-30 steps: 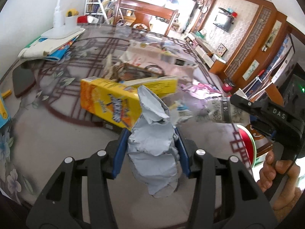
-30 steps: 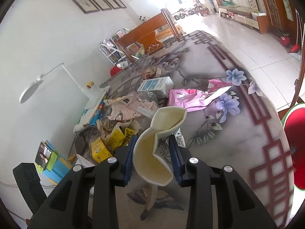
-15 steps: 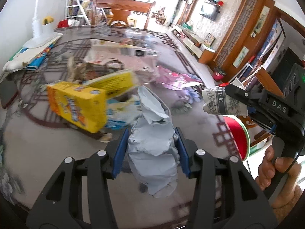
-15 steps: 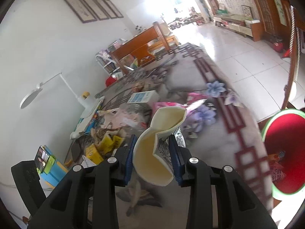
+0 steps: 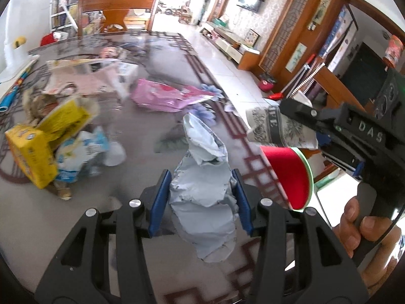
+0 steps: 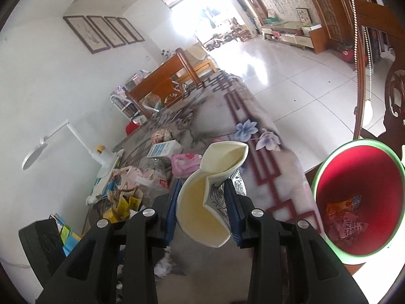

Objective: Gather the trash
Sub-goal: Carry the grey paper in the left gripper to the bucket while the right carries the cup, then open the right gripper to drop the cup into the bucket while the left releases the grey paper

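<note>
The left tool [image 5: 201,202] is clenched on a crumpled grey-blue wrapper [image 5: 202,192], light and limp. The right tool [image 6: 202,212] squeezes a flattened paper cup [image 6: 212,197] at mid-body; it is thin, easily crushed, and likely to slip if loosened before the red bin [image 6: 359,202].

Pale grey-blue crumpled wrapper [image 5: 202,190] between blue pads [image 5: 159,202]. Crushed paper cup [image 6: 210,197]: cream inside, black-and-white print outside. Bin [image 6: 359,202]: red interior, green rim. Tabletop [image 5: 126,228]: grey, with maroon lattice border and lilac flowers. Far left, yellow box [image 5: 30,154]; far centre, pink bag [image 5: 162,96].
</note>
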